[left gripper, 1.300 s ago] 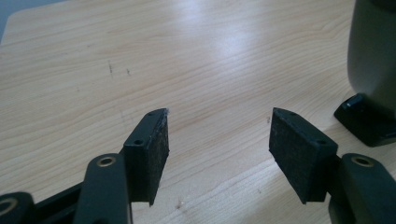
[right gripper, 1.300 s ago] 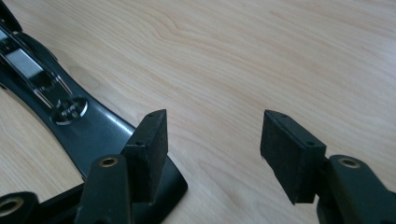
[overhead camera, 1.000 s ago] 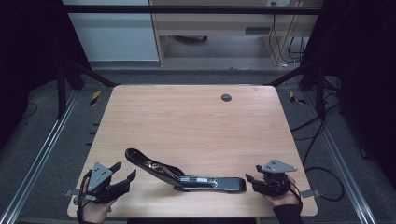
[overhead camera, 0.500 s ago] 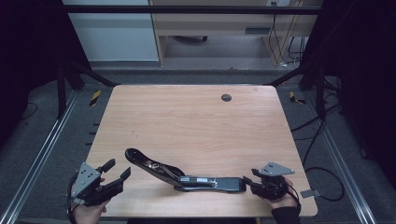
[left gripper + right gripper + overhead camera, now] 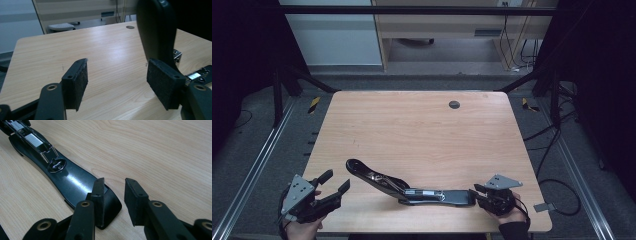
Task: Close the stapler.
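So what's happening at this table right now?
A person holds a gripper in each hand over a wooden table. A long black stapler, swung open, lies along the near edge. The right gripper is at the end of the stapler's base, its jaws just closing, one pad over the base's tip and the other beside it, not yet clamped. The left gripper is by the stapler's raised arm, its jaws wide and just opening, holding nothing.

Black stapler (image 5: 409, 187), pale wood-grain table (image 5: 412, 130)
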Available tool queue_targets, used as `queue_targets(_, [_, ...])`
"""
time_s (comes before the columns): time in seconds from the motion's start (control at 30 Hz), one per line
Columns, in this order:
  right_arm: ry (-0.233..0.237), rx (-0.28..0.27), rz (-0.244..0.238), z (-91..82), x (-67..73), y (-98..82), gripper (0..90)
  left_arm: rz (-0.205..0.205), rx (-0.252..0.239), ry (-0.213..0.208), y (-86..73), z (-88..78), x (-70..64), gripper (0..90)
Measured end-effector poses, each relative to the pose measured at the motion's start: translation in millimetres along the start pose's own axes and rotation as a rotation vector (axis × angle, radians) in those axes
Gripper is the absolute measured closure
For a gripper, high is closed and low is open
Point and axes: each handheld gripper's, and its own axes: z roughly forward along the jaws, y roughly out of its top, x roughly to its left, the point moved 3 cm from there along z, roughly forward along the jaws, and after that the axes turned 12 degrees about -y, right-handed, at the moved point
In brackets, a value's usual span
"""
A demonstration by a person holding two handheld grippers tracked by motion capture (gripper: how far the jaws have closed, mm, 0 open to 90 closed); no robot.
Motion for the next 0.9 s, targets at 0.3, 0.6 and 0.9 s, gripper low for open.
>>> queue_targets(0.3, [0.007,0.009,0.02,-0.5,0.8,0.6,75.8,0.016,0.018,-0.043,-0.4,5.3,-12.8,32.3])
queue_targets(0.6, [0.028,0.009,0.025,0.2,6.1,2.5,79.9,0.03,0.034,-0.067,0.4,14.8,-24.0,32.3])
queue_targets(0.9, [0.06,0.017,-0.004,2.3,8.5,2.1,88.2,0.031,0.034,-0.079,4.8,22.7,-31.7,32.4])
